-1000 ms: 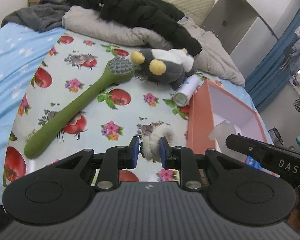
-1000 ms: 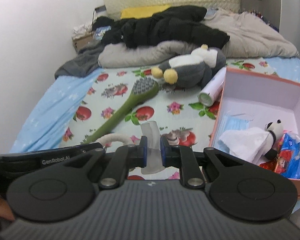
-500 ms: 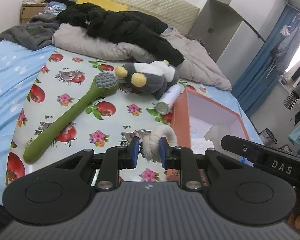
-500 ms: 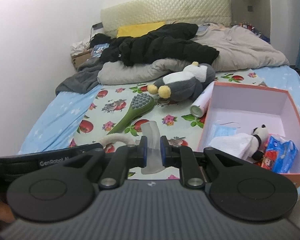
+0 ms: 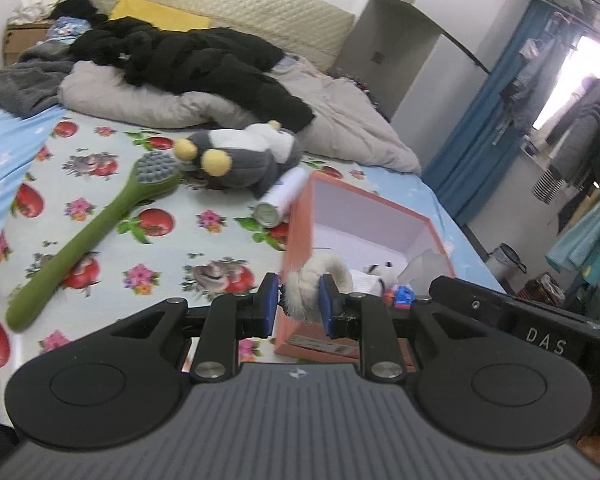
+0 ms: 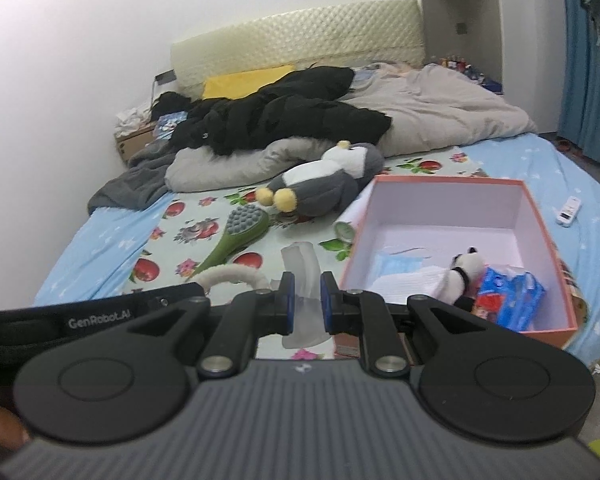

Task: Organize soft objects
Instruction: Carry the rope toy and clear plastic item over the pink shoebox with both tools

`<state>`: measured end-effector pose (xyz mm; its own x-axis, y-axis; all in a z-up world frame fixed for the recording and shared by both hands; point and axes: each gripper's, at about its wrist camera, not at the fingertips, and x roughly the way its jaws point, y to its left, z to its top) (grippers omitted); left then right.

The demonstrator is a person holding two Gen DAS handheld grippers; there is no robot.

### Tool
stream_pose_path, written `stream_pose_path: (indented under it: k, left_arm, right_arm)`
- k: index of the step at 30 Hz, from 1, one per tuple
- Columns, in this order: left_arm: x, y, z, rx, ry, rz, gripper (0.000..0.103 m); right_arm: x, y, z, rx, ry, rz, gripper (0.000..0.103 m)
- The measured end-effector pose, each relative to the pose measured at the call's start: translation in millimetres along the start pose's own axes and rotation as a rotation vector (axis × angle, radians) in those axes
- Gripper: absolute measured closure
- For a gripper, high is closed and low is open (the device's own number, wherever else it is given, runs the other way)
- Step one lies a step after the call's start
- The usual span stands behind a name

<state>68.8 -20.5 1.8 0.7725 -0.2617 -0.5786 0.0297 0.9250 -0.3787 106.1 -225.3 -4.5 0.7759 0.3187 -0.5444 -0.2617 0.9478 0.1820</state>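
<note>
My left gripper [image 5: 299, 307] clamps a fluffy white curved band [image 5: 314, 280]; my right gripper [image 6: 304, 303] pinches its translucent plastic end [image 6: 302, 265], pointing away toward the headboard.

Two markings are legible. The letters "DAS" appear in pale capitals on the black body of the right gripper [image 5: 548, 346], seen from the left wrist view at the lower right, to the right of the orange box [image 5: 300, 248]. The wording "GenRobot.AI" appears in pale print on the black body of the left gripper [image 6: 100, 324], seen from the right wrist view, to the left of the orange box [image 6: 556, 236]. The label on the box front is too blurred to read.
</note>
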Motion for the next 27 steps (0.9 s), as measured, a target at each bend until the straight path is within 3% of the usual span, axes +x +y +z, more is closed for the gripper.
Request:
stream_pose_path:
  k: [15,27]
  left_arm:
    - [56,-76,-7,0.077,0.091,-0.119,0.077]
    - [152,-93,13,0.096,0.196,-0.081,0.077]
  right_arm:
    - [-25,-86,-11,0.143,-0.001,-0.163,0.086]
    - [35,-143,-3,0.239,0.083,-0.196,0.085]
